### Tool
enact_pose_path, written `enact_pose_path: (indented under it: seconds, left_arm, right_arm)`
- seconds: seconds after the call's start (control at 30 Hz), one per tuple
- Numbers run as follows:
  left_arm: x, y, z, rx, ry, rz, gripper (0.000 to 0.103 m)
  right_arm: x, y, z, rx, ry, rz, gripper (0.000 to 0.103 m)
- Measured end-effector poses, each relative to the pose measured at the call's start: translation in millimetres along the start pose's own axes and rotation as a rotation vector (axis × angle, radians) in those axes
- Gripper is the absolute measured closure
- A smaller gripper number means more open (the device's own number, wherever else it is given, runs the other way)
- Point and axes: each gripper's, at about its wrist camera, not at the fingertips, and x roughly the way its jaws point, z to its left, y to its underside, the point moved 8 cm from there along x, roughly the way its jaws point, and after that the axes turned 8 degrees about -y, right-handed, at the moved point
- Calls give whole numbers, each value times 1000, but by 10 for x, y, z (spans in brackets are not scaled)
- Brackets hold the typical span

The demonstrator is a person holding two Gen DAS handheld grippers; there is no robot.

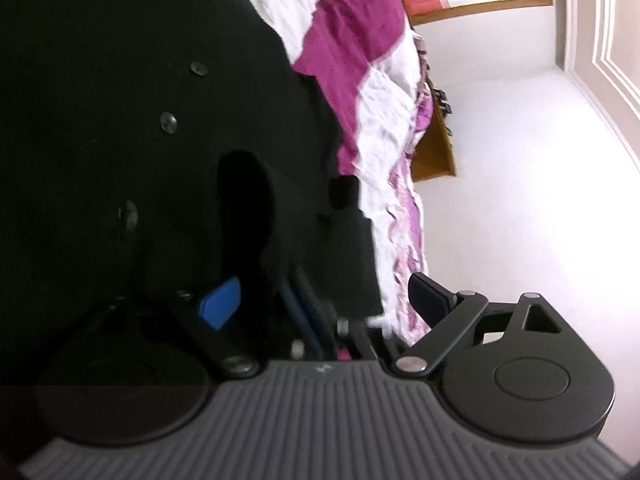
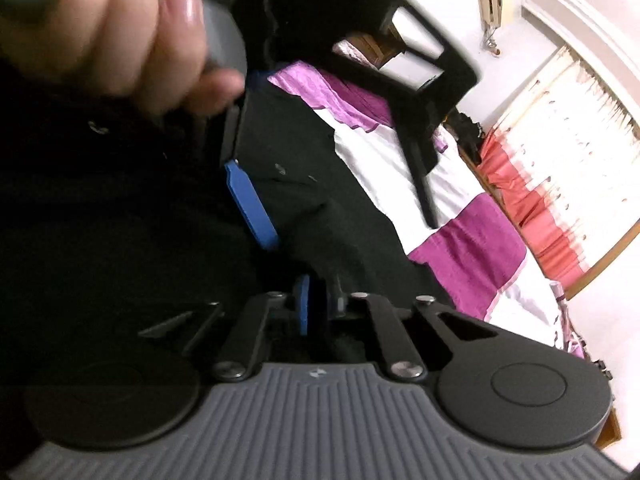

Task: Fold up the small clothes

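Nearest in the left view: left gripper (image 1: 324,300), jaws spread wide, released, holding nothing that shows. Fills the frame beyond it with black shirt (image 1: 120,80), buttons (image 1: 169,122) running up in a line, long axis seemingly along that row. Hangs or lies over the bedspread (image 1: 380,120); cannot tell which from here, nor whether cloth touches the blue pad.

Nearest in the right view: right gripper (image 2: 316,304), jaws drawn almost together, clenched, by the look of it on a fold of shirt (image 2: 312,208), though dark cloth against dark fingers leaves this unsure. Just past it, above the bedspread (image 2: 472,248), shows the left gripper (image 2: 352,232) from outside, its fingers well apart and straddling the shirt's edge, the hand (image 2: 100,32) gripping its body. Farther off, beyond the bedspread, a red and cream curtain (image 2: 540,184).

Likely turns on this: shirt lying ahead and to the inner side of the open left gripper, so nearer that one for the next pinch.

Gives only in the right view the pinch and the hand; only in the left view the button row.
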Motion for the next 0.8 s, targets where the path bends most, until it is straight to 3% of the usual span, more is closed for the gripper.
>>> enact_pose_path:
  seconds: [0.2, 0.27, 0.3, 0.33, 0.37, 0.4, 0.5, 0.67, 0.8]
  left_arm:
    - [-15, 55, -20, 40, -11, 25, 9]
    - [60, -21, 40, 21, -22, -7, 13]
    - [67, -64, 76, 10, -27, -44, 28]
    - [77, -85, 115, 2, -39, -67, 51]
    - [87, -91, 170, -11, -66, -82, 57]
    - [79, -92, 212, -30, -81, -102, 92]
    - [41, -100, 244, 2, -171, -143, 92]
    - [-78, -167, 65, 104, -185, -194, 93]
    - [-234, -254, -272, 314, -184, -288, 93]
  right_arm:
    - [-29, -142, -353, 261, -10, -74, 101]
    - [-54, -154, -382, 300, -32, -84, 101]
    - [-85, -187, -371, 304, -47, -96, 101]
    - [-105, -213, -361, 306, -60, -109, 101]
    - [-114, -234, -350, 309, -75, -119, 101]
    - [-111, -238, -334, 304, -84, -118, 101]
    - [-106, -233, -311, 291, -110, -105, 101]
    - [-164, -238, -246, 275, -188, -81, 99]
    - [-384, -269, -330, 348, -179, -141, 97]
